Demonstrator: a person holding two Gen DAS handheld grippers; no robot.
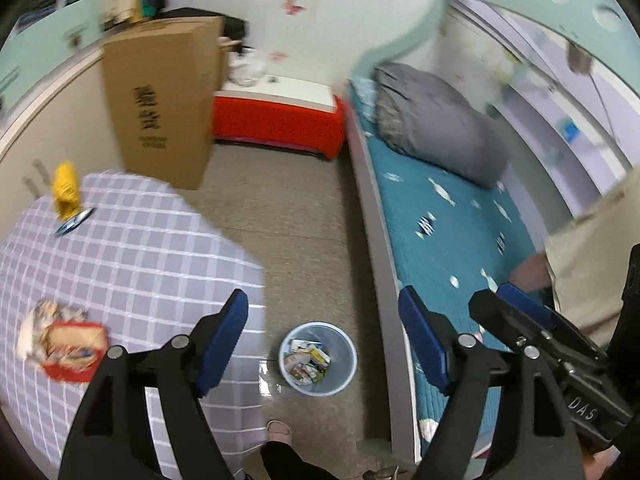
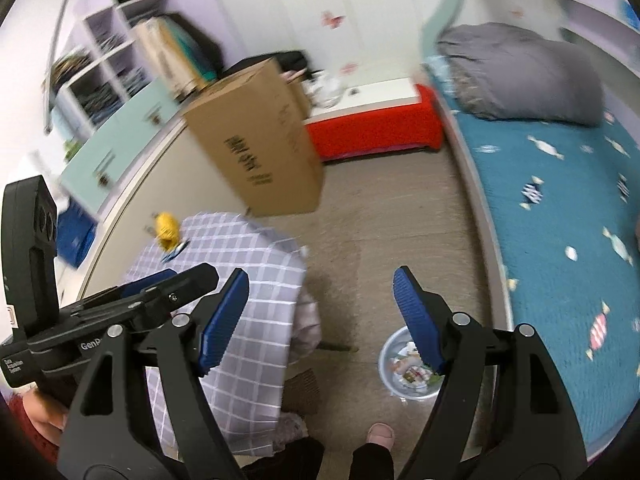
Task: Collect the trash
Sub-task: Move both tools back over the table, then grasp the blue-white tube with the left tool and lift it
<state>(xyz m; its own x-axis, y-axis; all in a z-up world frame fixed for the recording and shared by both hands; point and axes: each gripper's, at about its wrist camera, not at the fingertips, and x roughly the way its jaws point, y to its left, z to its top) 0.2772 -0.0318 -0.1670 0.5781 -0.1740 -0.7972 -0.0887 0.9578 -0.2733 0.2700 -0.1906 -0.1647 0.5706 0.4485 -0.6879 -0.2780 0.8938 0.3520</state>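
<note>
A pale blue trash bin (image 1: 317,358) stands on the floor, holding several wrappers; it also shows in the right wrist view (image 2: 394,364). On the checked tablecloth (image 1: 132,248) lie a red-and-white crumpled wrapper (image 1: 64,344), a yellow crumpled bag (image 1: 66,190) and a small blue-white packet (image 1: 74,222). The yellow bag (image 2: 166,230) shows in the right view too. My left gripper (image 1: 324,344) is open and empty, high above the bin. My right gripper (image 2: 320,320) is open and empty, above the floor beside the table.
A tall cardboard box (image 1: 164,100) stands behind the table. A red bench (image 1: 280,120) lies at the far wall. A bed with a teal cover (image 1: 452,232) and grey bedding (image 1: 432,120) runs along the right. My slippered feet (image 2: 380,436) stand near the bin.
</note>
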